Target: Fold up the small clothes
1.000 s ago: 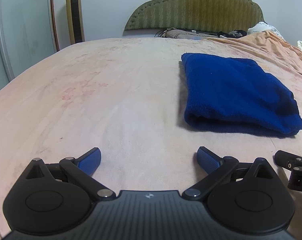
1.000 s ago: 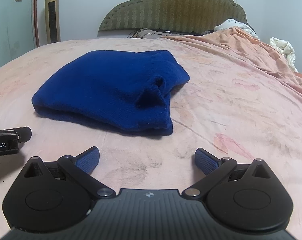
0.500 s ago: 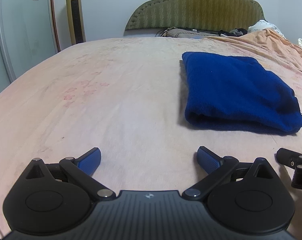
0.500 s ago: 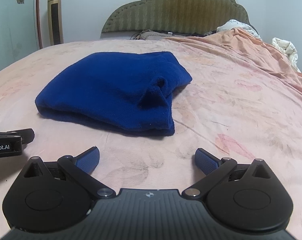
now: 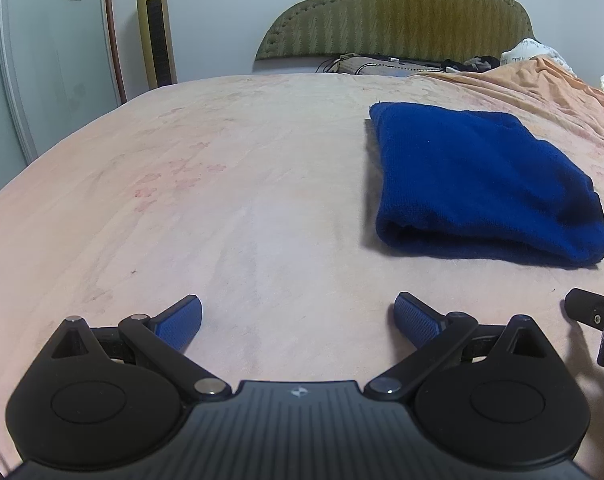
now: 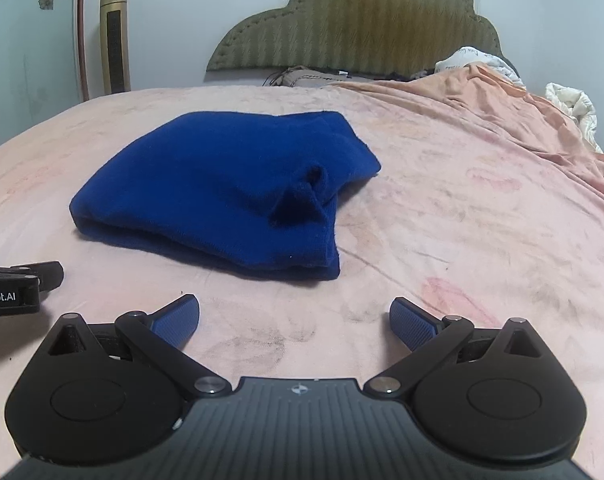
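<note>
**Both grippers eased back from the folded garment**

Slightly farther from both cameras than a second ago, the blue garment (image 6: pixel 222 188) lies folded on the pink bedsheet (image 5: pixel 242 208). Left gripper (image 5: pixel 298 320) and right gripper (image 6: pixel 294 320) hover near it, fingers spread wide, holding nothing.

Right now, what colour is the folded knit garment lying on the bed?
Solid deep blue, no pattern: the folded knit garment shows best in the right wrist view.
</note>
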`<state>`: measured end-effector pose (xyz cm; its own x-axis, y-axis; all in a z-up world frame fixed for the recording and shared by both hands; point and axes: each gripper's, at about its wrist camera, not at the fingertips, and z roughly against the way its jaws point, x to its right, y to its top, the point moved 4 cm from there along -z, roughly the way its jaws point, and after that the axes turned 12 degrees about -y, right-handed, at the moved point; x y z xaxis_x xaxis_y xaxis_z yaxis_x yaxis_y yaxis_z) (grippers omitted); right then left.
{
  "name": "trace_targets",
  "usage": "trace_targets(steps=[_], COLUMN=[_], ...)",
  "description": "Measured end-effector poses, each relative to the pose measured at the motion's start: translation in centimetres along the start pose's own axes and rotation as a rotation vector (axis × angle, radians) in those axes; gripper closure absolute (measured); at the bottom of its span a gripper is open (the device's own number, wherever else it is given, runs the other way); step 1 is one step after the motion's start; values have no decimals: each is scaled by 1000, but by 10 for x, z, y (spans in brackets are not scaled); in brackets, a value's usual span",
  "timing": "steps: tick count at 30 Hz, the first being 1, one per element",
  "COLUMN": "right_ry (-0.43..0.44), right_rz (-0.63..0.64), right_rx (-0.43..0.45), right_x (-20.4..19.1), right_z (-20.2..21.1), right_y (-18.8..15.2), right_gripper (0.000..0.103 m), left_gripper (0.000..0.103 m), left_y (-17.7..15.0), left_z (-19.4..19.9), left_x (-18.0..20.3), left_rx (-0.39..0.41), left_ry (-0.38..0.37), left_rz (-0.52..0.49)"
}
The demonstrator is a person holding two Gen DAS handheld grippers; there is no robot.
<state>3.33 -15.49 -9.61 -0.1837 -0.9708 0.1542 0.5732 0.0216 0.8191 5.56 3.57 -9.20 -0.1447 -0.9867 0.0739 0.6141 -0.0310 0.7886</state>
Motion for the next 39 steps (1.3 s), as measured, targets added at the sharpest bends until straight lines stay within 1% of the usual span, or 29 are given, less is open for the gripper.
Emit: trace_targets(steps=[5,7,12,17,39], right_ry=[1,-5,7,-6,20], right_rz=[38,50,23,39,6], right_rx=[20,13,-8,-5,-26], right_x=[-10,-13,-10,-13,-10], right_z=[2,-1,-4,-4,-7], right_y=[3,2,0,-2,-2], right_gripper=[0,0,0,0,0], left_gripper=[0,0,0,0,0], left_y=[0,0,-1,-1,-1], left_z=[0,-1,-1,-1,-1], left_x=[-1,-1,-2,-1,-2], left_rx=[-1,-1,-1,-1,-1], left_ry=[-6,-8,-9,-9,-9], left_rz=[8,11,12,12,13])
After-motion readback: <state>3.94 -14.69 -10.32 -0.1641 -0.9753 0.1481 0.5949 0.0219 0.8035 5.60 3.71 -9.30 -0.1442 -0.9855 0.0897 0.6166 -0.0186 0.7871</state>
